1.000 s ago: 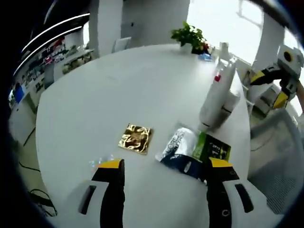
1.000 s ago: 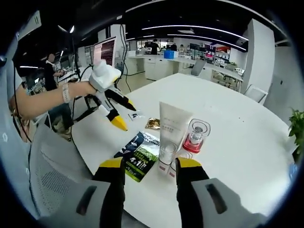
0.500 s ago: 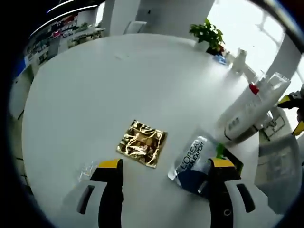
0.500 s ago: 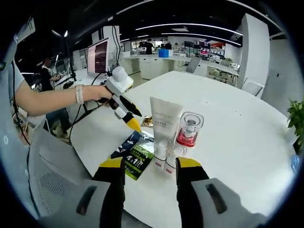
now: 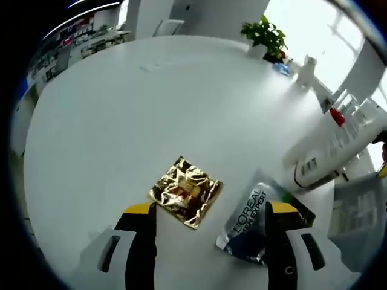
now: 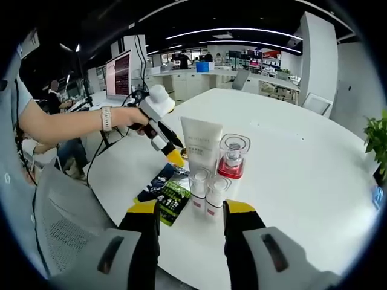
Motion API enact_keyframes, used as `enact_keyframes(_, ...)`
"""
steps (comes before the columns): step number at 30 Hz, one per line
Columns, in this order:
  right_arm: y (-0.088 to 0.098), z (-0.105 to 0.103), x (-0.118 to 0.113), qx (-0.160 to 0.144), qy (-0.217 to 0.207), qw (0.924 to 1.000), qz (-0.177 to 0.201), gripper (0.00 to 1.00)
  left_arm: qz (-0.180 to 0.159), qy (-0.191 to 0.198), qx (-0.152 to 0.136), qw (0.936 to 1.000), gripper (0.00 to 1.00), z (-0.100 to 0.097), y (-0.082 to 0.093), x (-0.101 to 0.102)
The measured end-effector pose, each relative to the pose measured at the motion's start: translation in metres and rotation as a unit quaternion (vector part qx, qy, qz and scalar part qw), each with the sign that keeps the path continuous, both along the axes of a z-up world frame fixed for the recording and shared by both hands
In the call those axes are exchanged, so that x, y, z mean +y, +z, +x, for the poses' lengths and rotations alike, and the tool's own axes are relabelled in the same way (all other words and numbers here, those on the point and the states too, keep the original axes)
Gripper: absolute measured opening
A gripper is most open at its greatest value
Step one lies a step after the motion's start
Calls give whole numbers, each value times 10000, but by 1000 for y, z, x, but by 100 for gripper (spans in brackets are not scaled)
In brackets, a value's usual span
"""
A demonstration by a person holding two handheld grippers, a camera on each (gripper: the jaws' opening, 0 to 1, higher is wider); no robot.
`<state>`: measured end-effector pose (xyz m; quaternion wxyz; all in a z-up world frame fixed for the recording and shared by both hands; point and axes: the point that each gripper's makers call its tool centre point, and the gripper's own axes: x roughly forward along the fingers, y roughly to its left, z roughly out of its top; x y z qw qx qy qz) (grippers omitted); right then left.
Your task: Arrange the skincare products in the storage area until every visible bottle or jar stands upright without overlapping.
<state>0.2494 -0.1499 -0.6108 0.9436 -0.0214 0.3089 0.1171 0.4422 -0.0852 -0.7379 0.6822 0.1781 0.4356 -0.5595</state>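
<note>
My left gripper (image 5: pixel 207 211) is spread, nothing between its jaws — the gold foil sachet (image 5: pixel 186 191) lies flat on the white table (image 5: pixel 151 109) just ahead at 12 o'clock, the L'Oreal sachet (image 5: pixel 251 217) touching my right jaw. My right gripper (image 6: pixel 190 211) is parted too; the white tube (image 6: pixel 201 151) stands upright at 12 o'clock, the red-capped bottle (image 6: pixel 232 156) at 1 o'clock.

Left gripper view looks steeply down, close; right gripper view looks level across; both share the white table (image 5: pixel 151 109).
</note>
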Motion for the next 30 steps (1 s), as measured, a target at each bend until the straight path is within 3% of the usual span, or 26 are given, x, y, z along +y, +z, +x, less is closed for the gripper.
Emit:
enact_keyframes(11,-3,-1,-4,24,-60,10000,30,42,202,-257,-319,9990,68,5,-4,-27)
enact_keyframes(14,-4,0,-2,33,-28,10000,23,42,395,-366,-608,9967,62,11,-7,-26)
enact_keyframes(21,-3,0,-1,8,-34,10000,42,41,433,-238,-680,9965,51,20,-7,-25)
enact_keyframes(24,-3,0,0,7,-37,10000,71,41,435,-274,-718,9961,53,19,-8,-27)
enact_keyframes(28,-4,-1,1,28,-20,10000,71,41,555,-714,-1123,9895,52,22,-9,-27)
enact_keyframes(30,-4,-2,1,21,-26,10000,67,40,530,-646,-1076,9907,52,19,-7,-25)
